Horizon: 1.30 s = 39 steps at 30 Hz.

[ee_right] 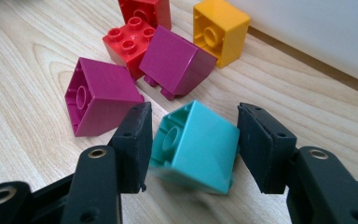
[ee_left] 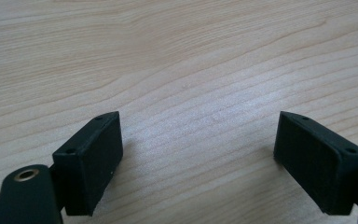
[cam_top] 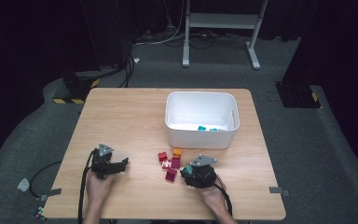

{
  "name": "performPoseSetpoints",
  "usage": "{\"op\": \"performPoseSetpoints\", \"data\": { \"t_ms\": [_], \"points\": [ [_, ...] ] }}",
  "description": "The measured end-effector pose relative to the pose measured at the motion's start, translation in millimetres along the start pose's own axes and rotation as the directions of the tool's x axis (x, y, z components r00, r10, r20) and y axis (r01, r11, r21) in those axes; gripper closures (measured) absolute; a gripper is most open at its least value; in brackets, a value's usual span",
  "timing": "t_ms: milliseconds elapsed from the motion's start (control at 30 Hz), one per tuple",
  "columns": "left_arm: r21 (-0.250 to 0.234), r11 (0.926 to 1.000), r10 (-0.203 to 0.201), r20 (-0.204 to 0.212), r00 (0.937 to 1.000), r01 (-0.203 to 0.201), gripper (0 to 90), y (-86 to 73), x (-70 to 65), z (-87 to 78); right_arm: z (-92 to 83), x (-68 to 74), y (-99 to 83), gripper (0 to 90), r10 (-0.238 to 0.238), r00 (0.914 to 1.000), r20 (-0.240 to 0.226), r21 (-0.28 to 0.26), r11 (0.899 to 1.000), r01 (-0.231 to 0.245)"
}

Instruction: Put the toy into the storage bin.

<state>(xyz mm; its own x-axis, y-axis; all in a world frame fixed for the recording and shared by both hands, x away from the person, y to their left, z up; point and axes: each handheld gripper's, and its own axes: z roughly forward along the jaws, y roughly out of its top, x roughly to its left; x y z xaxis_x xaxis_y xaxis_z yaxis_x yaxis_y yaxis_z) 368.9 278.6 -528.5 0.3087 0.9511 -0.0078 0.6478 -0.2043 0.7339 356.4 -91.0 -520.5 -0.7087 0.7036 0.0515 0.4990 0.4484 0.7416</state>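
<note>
The wooden bench (cam_top: 130,116) carries all the working items and stands on a grey floor. A white bin (cam_top: 200,119) sits on the far right part of the bench; two small teal pieces (cam_top: 206,128) lie on its bottom, near the front wall.

The left tongs (cam_top: 125,163) rest on the near left part of the bench, held in the person's left hand (cam_top: 98,184), well apart from the blocks. In the left gripper view the jaws stand wide apart over bare wood, with nothing between them.

The right tongs (ee_right: 191,140) are held in the right hand (cam_top: 212,191) on the near side of the bench, just in front of the bin. Their jaws are roughly half closed. The teal block (ee_right: 196,144) sits between them, tilted, with its hollow underside turned to the left of the right gripper view. The left pad (ee_right: 137,144) appears to touch the block's side; the right pad (ee_right: 261,149) stands just beside it, and contact there cannot be confirmed.

A loose cluster of blocks lies on the bench just beyond the teal block, between the right tongs and the bin:
- two magenta blocks (ee_right: 100,95), both tipped off their bases
- two red blocks (ee_right: 128,42), the nearer one studs up
- one yellow block (ee_right: 220,30), nearest the bin wall, lying on its side
</note>
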Motion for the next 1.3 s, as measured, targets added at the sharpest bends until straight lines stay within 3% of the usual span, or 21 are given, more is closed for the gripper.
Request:
{"op": "performPoseSetpoints", "data": {
  "t_ms": [100,667,1300],
  "points": [
    [0.0,1.0,0.0,0.0,1.0,0.0,15.6,0.0,0.0,0.0,-2.8,-1.4,0.8,54.4,0.001,1.0,0.001,-0.017,1.0,-0.001],
    [0.0,1.0,0.0,0.0,1.0,0.0,15.6,0.0,0.0,0.0,-6.2,-2.1,2.2,55.7,0.002,1.0,0.007,-0.025,1.0,-0.002],
    [0.0,1.0,0.0,0.0,1.0,0.0,15.6,0.0,0.0,0.0,-31.9,-11.7,14.4,56.2,0.003,0.9999,0.015,-0.055,0.998,-0.002]
  ]
}}
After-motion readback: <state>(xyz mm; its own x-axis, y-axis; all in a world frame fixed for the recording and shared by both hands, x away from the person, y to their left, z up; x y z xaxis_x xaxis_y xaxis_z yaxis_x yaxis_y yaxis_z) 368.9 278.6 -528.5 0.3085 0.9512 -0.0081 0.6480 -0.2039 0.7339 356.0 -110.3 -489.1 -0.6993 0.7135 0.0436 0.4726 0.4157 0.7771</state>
